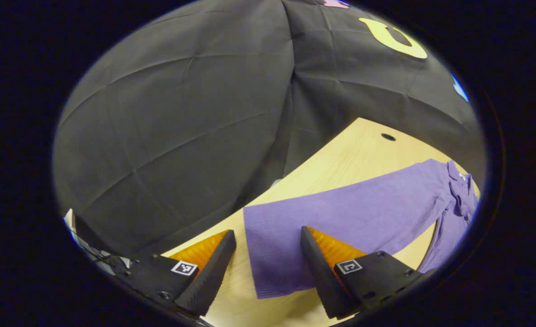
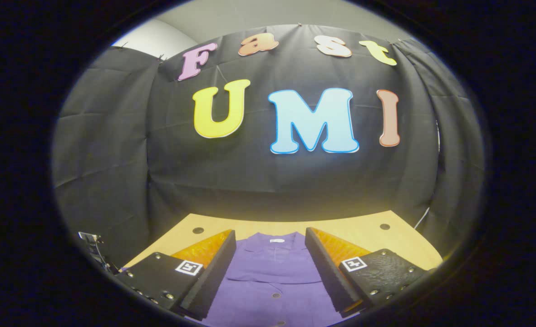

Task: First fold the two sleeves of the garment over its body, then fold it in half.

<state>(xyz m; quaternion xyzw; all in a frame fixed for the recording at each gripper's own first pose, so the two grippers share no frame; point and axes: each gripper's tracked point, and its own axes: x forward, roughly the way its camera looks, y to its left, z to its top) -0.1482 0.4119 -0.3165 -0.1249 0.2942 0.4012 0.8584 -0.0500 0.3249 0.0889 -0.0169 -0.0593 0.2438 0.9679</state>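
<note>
Your purple ribbed garment lies flat on the wooden surface, one sleeve stretched out, collar up. Both jaws spread, holding nothing.

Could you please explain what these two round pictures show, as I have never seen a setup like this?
Each picture comes from a camera riding on a hand-held two-finger gripper; a person carries one in each hand. The left gripper view looks along the left gripper, whose fingers stand open above the cuff end of a purple sleeve. The sleeve stretches flat across a light wooden table. The right gripper view looks along the right gripper, also open, over the purple garment near its collar; buttons run down its front. Neither gripper holds anything. Behind the table hangs the booth's black cloth wall.
</note>
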